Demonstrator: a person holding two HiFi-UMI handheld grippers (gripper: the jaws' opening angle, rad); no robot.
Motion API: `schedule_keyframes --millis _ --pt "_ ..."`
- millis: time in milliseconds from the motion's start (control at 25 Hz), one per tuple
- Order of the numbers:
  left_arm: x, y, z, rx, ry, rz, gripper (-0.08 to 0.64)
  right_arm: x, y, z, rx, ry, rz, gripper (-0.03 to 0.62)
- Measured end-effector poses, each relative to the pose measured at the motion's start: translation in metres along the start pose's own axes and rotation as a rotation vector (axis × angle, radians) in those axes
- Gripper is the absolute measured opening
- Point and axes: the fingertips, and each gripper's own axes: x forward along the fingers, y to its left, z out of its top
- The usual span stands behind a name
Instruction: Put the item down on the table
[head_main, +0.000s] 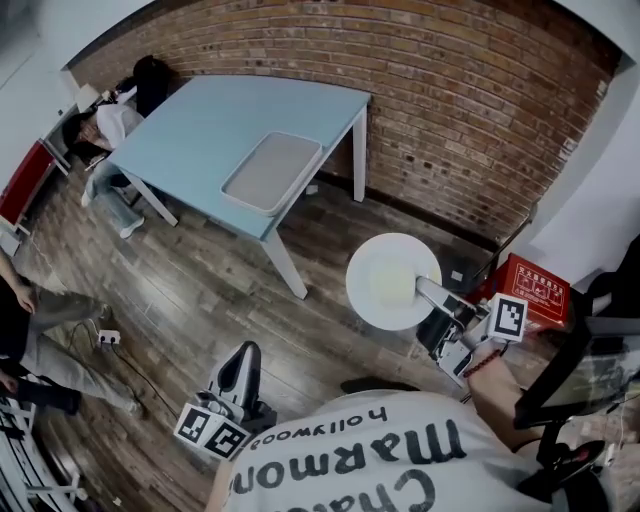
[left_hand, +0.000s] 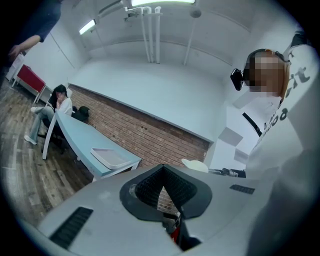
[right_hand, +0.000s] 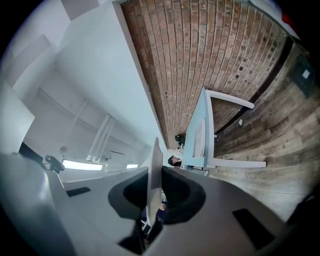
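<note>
A round white plate hangs over the wooden floor, to the right of the table's near corner, with my right gripper shut on its rim. In the right gripper view the plate stands edge-on between the jaws of that gripper. The light blue table stands ahead by the brick wall and carries a white tray. My left gripper is low at the left, shut with nothing in it. The left gripper view has this gripper in front, and behind it the table, the tray and the plate.
A person sits at the table's far left end. Another person's legs reach in from the left edge, near a power strip on the floor. A red box stands at the right by the brick wall.
</note>
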Motion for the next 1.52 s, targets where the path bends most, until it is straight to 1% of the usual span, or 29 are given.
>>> schedule_keyframes --millis 160,280,360,560,760,880,1080,1240,1520 --pt "0.022 -0.005 -0.002 0.024 0.001 -0.015 0.006 0.004 -0.011 0.019 0.007 0.006 0.005 0.035" --pt "0.030 -0.004 -0.011 0.042 0.040 -0.023 0.006 0.009 -0.017 0.026 0.006 0.008 0.009 0.035" --pt "0.032 -0.001 -0.014 0.050 0.062 -0.014 0.006 0.012 -0.021 0.028 0.016 0.011 0.007 0.035" --pt "0.045 0.012 -0.011 0.036 0.063 0.011 0.006 0.017 -0.033 0.035 0.042 0.012 -0.010 0.035" --pt "0.061 0.021 -0.014 0.023 0.087 0.005 0.006 0.030 -0.044 0.044 0.055 0.008 -0.020 0.035" --pt "0.071 0.035 -0.015 0.016 0.103 0.000 0.006 0.042 -0.052 0.052 0.056 -0.003 -0.028 0.035" --pt "0.103 0.072 0.003 0.012 0.100 -0.015 0.006 0.076 -0.060 0.070 0.049 -0.021 -0.038 0.035" --pt "0.134 0.103 0.025 0.012 0.097 -0.049 0.006 0.107 -0.061 0.084 0.035 -0.042 -0.048 0.035" --pt "0.175 0.145 0.056 0.014 0.127 -0.115 0.006 0.157 -0.063 0.104 0.011 -0.085 -0.077 0.035"
